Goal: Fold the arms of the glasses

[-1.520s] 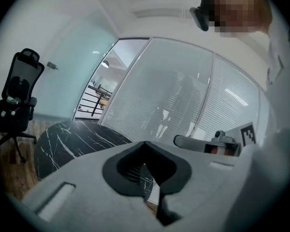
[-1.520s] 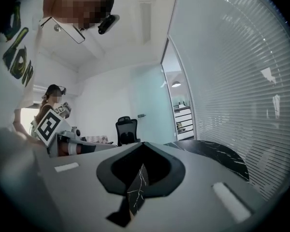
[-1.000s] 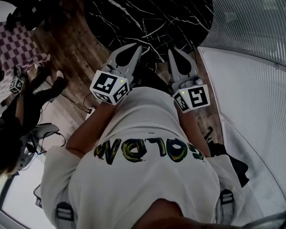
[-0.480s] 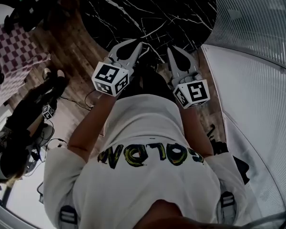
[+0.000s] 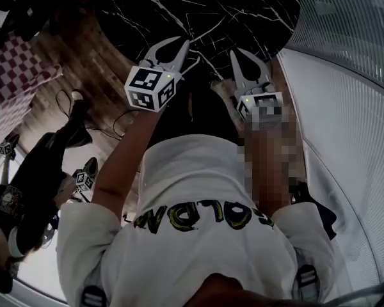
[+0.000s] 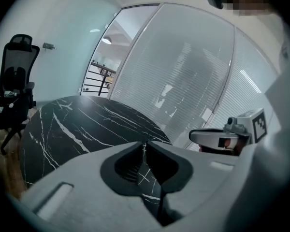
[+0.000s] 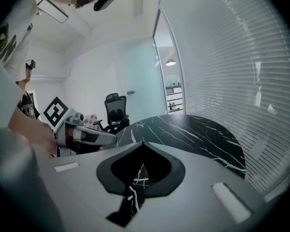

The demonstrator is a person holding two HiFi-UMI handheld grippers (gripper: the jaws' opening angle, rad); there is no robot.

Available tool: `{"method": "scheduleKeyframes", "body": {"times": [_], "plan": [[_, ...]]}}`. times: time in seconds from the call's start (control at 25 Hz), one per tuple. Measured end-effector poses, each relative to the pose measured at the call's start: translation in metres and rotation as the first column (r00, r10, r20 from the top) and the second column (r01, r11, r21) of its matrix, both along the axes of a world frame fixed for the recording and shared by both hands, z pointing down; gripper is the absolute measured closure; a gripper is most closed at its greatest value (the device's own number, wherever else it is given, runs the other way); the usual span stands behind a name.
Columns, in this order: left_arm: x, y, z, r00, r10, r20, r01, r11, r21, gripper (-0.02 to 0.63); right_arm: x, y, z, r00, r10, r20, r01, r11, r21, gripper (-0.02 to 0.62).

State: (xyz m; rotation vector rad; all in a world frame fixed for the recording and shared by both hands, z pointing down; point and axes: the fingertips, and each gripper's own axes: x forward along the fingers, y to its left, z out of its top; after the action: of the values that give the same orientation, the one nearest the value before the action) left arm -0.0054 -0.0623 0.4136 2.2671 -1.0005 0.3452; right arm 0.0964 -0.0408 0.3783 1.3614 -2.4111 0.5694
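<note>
No glasses show in any view. The round black marble table with white veins lies ahead, and its top looks bare. My left gripper hangs at the table's near edge, shut, with its tips touching and nothing between them. Beside it my right gripper is also shut and empty. In the left gripper view the left gripper points across the table, with the right gripper at its right. In the right gripper view the right gripper faces the table, with the left gripper at its left.
A frosted glass wall with blinds curves along the right. A checkered pink seat and another person holding marker cubes are at the left on the wooden floor. A black office chair stands beyond the table.
Both grippers have moved forward to the table's near edge, still shut. The other person at the left has shifted down and back.
</note>
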Motion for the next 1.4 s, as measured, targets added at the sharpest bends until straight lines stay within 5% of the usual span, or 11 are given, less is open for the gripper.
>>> {"method": "scheduleKeyframes", "body": {"times": [0.52, 0.96, 1.4], "plan": [[0.009, -0.047, 0.109, 0.997, -0.02, 0.069, 0.03, 0.99, -0.14, 0.517, 0.028, -0.018, 0.122, 0.995, -0.015, -0.096, -0.001, 0.986, -0.168, 0.592], [0.021, -0.063, 0.136, 0.994, -0.053, 0.099, 0.069, 0.983, -0.168, 0.511, 0.033, -0.013, 0.186, 0.987, -0.075, -0.143, 0.031, 0.957, -0.29, 0.592], [0.022, -0.069, 0.145, 0.989, -0.069, 0.128, 0.09, 0.982, -0.166, 0.512, 0.028, -0.03, 0.204, 0.98, -0.125, -0.156, 0.07, 0.946, -0.318, 0.592]]}}
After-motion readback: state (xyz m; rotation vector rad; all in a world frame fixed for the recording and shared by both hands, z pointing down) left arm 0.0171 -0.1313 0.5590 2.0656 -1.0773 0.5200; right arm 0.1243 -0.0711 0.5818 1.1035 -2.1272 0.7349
